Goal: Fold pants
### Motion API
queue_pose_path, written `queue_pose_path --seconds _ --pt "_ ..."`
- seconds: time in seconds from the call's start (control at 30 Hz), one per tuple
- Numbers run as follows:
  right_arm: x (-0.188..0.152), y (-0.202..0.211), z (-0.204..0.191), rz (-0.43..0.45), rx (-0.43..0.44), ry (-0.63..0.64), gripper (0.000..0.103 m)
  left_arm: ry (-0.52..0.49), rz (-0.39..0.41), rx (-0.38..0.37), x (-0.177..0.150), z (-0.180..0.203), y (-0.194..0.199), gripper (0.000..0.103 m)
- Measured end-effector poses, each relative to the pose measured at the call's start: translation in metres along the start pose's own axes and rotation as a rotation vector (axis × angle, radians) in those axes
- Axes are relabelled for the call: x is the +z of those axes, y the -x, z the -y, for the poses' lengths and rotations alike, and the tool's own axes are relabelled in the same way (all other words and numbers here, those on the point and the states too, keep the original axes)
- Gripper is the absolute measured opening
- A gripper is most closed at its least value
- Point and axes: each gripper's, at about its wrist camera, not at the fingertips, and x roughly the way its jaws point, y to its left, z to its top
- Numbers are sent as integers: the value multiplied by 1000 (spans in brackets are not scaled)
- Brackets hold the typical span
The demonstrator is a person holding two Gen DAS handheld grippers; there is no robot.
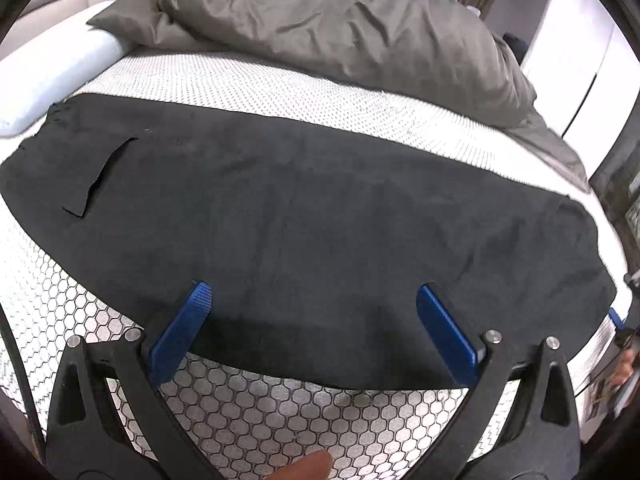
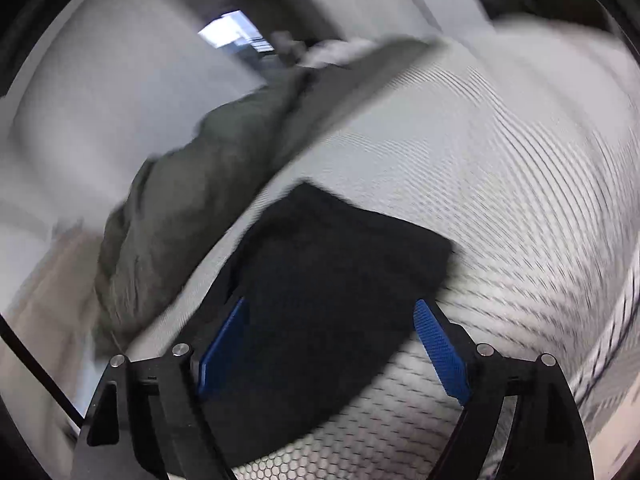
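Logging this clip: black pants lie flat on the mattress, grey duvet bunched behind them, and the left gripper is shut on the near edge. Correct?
Not quite. In the left wrist view the left gripper is open, its fingers spread over the pants and gripping nothing. The pants do lie flat on the mattress, duvet behind.

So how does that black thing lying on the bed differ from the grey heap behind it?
The black pants lie spread flat and smooth along the near side of the mattress; the grey duvet is bunched into a rumpled heap at the far side. The pants show a pocket slit; the duvet shows only creases. Both are cloth resting on the mattress.
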Motion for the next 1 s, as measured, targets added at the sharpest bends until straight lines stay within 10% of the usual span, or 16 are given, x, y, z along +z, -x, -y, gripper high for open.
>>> queue_pose_path --seconds 0.4,0.53,0.6,1.0 --pt "32 -35 11 -55 -18 48 78 -230 11 -22 -19 76 -3 102" --pt "29 -56 -8 -74 -105 194 28 -299 -10 -27 -26 98 -10 102" --pt "22 -51 -17 -39 -122 251 22 -332 -62 15 -31 104 -23 102" --pt "-19 7 -168 47 52 571 14 -115 -57 -97 -13 49 -6 103"
